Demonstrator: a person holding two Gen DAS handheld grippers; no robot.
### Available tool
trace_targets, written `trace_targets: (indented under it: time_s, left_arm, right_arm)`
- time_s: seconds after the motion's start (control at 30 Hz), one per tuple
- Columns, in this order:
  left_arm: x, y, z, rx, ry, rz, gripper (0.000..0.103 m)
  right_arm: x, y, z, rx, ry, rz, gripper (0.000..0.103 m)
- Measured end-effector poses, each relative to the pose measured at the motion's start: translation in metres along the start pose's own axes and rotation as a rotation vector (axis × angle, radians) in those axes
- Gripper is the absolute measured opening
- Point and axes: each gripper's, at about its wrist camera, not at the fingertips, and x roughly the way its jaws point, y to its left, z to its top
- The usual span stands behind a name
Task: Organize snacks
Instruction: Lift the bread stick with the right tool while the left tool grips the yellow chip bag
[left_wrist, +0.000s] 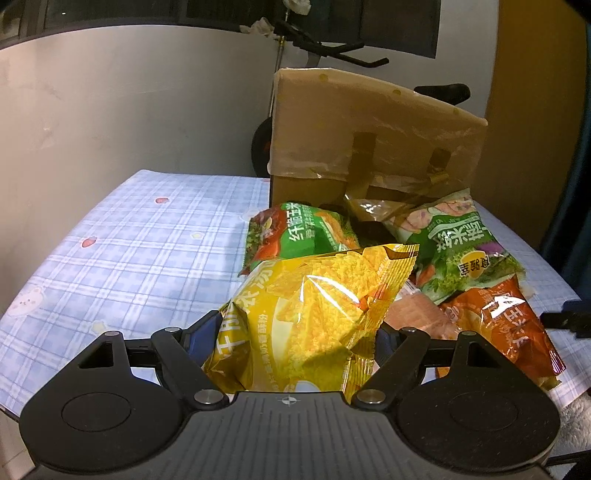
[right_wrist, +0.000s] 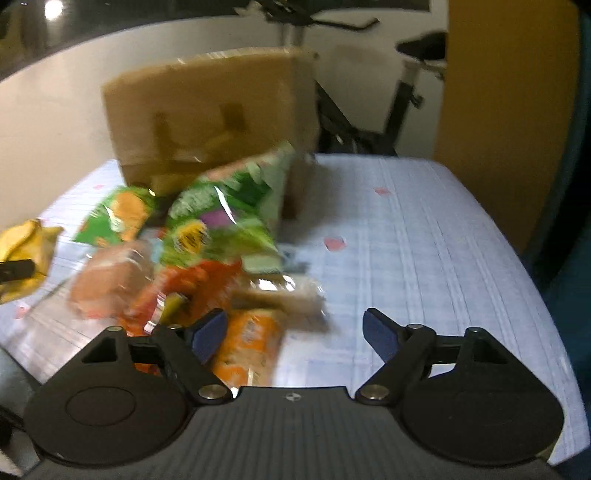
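My left gripper (left_wrist: 293, 338) is shut on a yellow chip bag (left_wrist: 314, 306), which fills the gap between its blue pads and sits raised over the table. Behind it lie two green snack bags (left_wrist: 299, 232) (left_wrist: 458, 243), an orange-red bag (left_wrist: 498, 325) and a pinkish pack (left_wrist: 413, 314). The right wrist view is blurred. There my right gripper (right_wrist: 295, 334) stands open over the tablecloth, and an orange packet (right_wrist: 247, 347) lies beside its left finger without being pressed. The yellow bag (right_wrist: 26, 251) shows at the left edge of that view.
A tall cardboard box (left_wrist: 369, 136) (right_wrist: 207, 118) stands at the back of the pile. The table wears a blue checked cloth (left_wrist: 129, 240) (right_wrist: 424, 240). An exercise bike (right_wrist: 388, 110) and a yellow panel (right_wrist: 498, 110) stand beyond the far edge.
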Motion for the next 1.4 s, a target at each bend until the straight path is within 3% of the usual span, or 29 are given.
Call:
trace_targets:
  time_s: [0.33, 0.5, 0.57, 1.0, 1.13, 1.4]
  left_arm:
    - [0.002, 0.0, -0.005, -0.003, 0.01, -0.001, 0.083]
    - [0.003, -0.001, -0.005, -0.003, 0.016, -0.002, 0.083]
    - [0.003, -0.001, -0.005, -0.004, 0.014, -0.002, 0.083]
    - [0.001, 0.0, -0.004, -0.012, 0.005, 0.006, 0.083]
    - [0.0, 0.0, 0.0, -0.019, -0.013, 0.008, 0.083]
    - [-0.013, 0.004, 0.012, -0.033, -0.071, 0.026, 0.083]
  right_arm:
    - [0.033, 0.033, -0.019, -0.078, 0.097, 0.054, 0.061]
    - [0.041, 0.028, -0.026, -0.036, 0.108, 0.048, 0.053]
    - [0.039, 0.025, -0.026, -0.02, 0.106, 0.055, 0.042]
    - [0.035, 0.009, -0.025, 0.025, 0.1, 0.005, 0.041]
    - [0.022, -0.01, -0.021, 0.095, 0.067, -0.035, 0.041]
    - [-0.004, -0.027, -0.008, 0.118, -0.007, -0.08, 0.041]
